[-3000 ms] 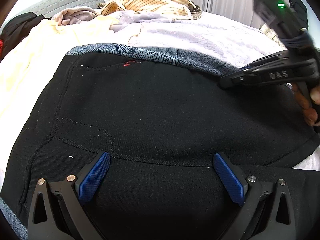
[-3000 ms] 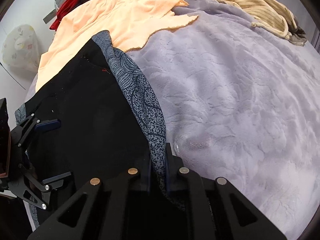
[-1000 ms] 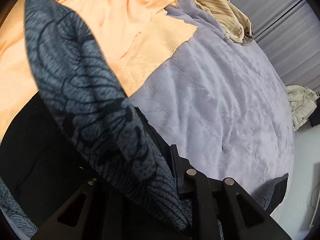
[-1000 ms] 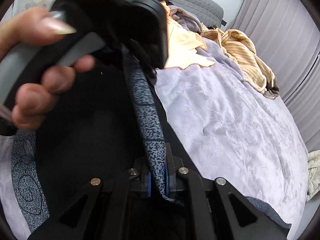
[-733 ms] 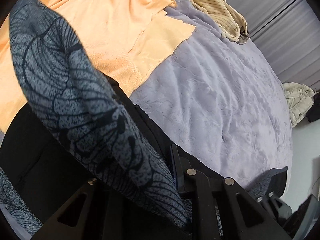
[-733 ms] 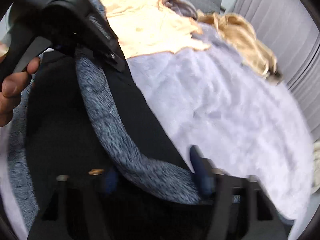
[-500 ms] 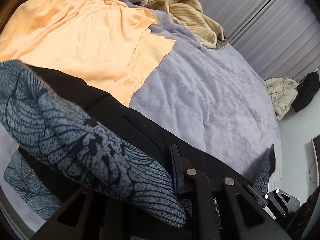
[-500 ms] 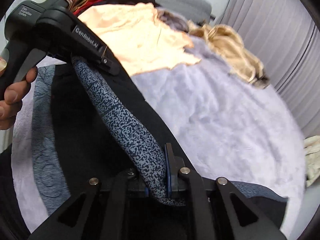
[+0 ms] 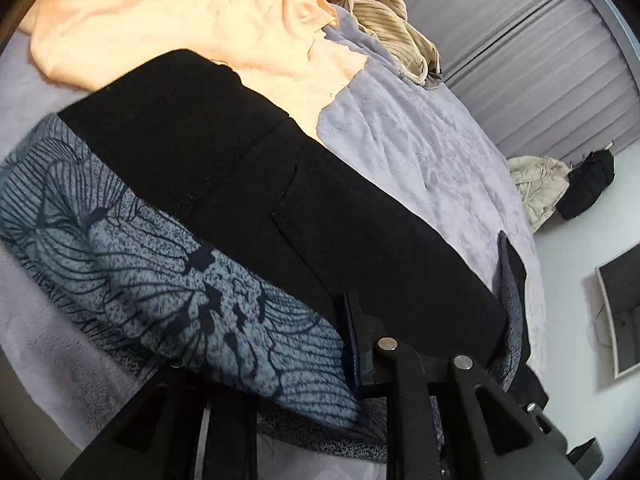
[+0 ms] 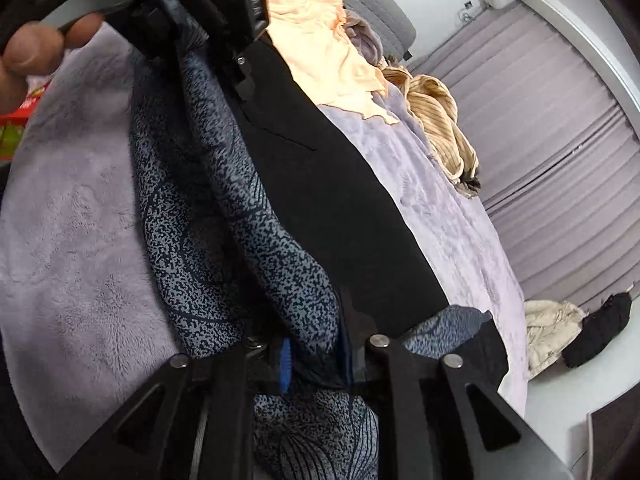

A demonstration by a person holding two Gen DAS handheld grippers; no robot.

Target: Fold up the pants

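Note:
The black pants (image 9: 248, 168) lie on the lilac blanket (image 9: 420, 152), with their blue-grey patterned waistband (image 9: 140, 248) folded over along the near side. My left gripper (image 9: 340, 332) is shut on that waistband, and the cloth hides its left finger. In the right wrist view the same waistband (image 10: 256, 220) runs from the left gripper (image 10: 224, 12), held by a hand (image 10: 36, 48), down to my right gripper (image 10: 316, 344). The right jaws are opening. The band is still between them, and the blue pad (image 10: 285, 360) shows bare beside it.
An orange cloth (image 9: 180, 20) lies beyond the pants, touching their far edge. A beige striped garment (image 9: 384, 20) sits near the grey curtains (image 9: 540, 60). A cream garment (image 9: 540, 188) and a black item (image 9: 588, 184) lie past the bed's right edge.
Both grippers swung the raised waistband across and down, so it now lies low along the pants. The right jaws went from clamped on the band to slightly parted.

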